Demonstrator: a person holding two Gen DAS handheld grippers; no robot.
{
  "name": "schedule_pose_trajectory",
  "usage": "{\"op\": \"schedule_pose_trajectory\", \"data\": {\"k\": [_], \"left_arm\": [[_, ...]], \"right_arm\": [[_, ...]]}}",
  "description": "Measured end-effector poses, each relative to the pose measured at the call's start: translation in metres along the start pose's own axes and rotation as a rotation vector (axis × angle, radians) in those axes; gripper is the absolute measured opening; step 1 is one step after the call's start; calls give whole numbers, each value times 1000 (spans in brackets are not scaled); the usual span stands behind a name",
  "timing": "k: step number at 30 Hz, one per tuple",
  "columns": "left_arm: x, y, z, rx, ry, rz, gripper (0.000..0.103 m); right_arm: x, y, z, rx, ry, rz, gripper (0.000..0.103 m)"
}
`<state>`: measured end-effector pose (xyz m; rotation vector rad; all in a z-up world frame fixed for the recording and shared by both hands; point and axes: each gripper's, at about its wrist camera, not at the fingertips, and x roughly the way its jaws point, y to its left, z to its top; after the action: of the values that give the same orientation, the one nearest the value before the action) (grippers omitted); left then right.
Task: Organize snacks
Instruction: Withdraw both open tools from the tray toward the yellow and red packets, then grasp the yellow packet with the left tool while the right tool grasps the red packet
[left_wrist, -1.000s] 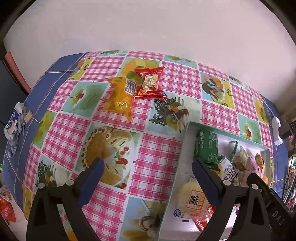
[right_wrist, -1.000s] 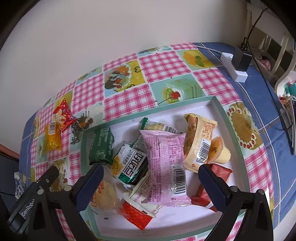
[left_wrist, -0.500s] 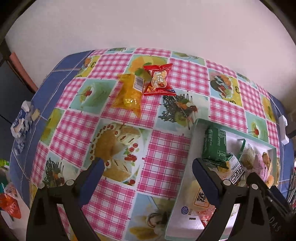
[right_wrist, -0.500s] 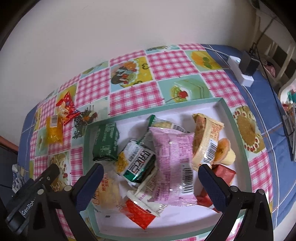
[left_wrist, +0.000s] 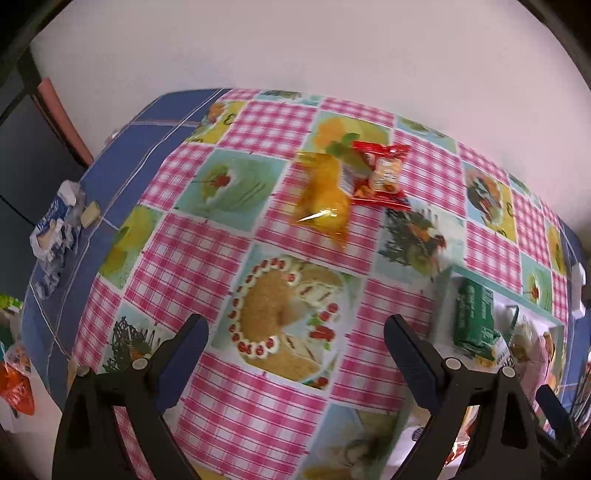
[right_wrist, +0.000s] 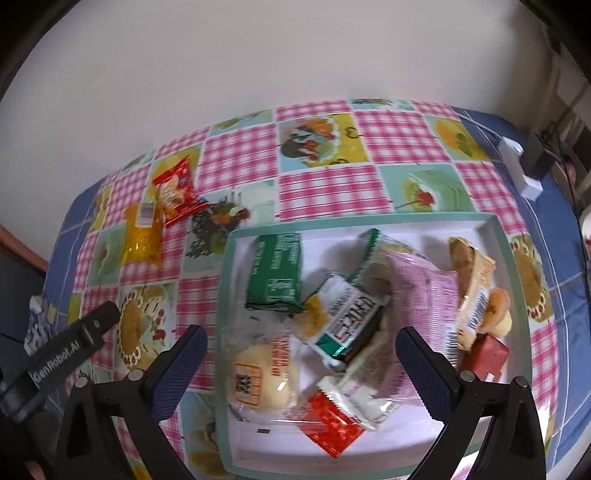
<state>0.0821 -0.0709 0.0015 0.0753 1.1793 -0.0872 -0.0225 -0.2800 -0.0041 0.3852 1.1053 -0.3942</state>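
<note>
A white tray with a teal rim (right_wrist: 413, 219) holds several snack packs: a green pack (right_wrist: 275, 275), a pink pack (right_wrist: 432, 291), a round bun pack (right_wrist: 264, 376) and a red sachet (right_wrist: 330, 428). My right gripper (right_wrist: 301, 349) hangs open above the tray's left part, nothing between its fingers. A yellow pack (left_wrist: 325, 192) and a red pack (left_wrist: 382, 171) lie side by side on the checked tablecloth, far from the tray (left_wrist: 448, 306). My left gripper (left_wrist: 295, 338) is open over bare cloth, short of those two packs.
A white power strip with a dark plug (right_wrist: 524, 170) sits at the table's right end. Crumpled wrappers (left_wrist: 55, 225) lie at the left edge on the blue border. The wall runs behind the table. The left gripper's body (right_wrist: 62, 358) shows in the right wrist view.
Both views have shifted left: the tray slid toward the right of each frame, and the yellow and red packs drifted rightward in the left wrist view. Both grippers stayed open.
</note>
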Motion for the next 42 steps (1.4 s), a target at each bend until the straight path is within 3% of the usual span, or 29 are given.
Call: {"op": "schedule_pose_trajectory", "data": {"k": [13, 24, 30, 33, 36, 39, 41, 42], "left_arm": [[18, 37, 13, -56, 30, -11, 96], [29, 41, 62, -30, -2, -122, 96], [50, 26, 92, -2, 32, -206, 96], [68, 23, 100, -41, 63, -249, 96], [84, 18, 104, -66, 98, -276, 96], [93, 11, 106, -69, 109, -319, 88], [98, 5, 108, -53, 116, -320, 73], [101, 3, 109, -49, 119, -321, 70]], "right_arm": [[18, 42, 0, -120, 16, -8, 103], [31, 54, 25, -115, 16, 64, 102], [40, 70, 69, -122, -22, 131, 92], [57, 78, 83, -137, -10, 166, 83], [73, 86, 89, -160, 1, 197, 80], [89, 93, 92, -184, 16, 196, 74], [98, 95, 95, -195, 27, 195, 73], [101, 97, 97, -201, 25, 193, 72]]}}
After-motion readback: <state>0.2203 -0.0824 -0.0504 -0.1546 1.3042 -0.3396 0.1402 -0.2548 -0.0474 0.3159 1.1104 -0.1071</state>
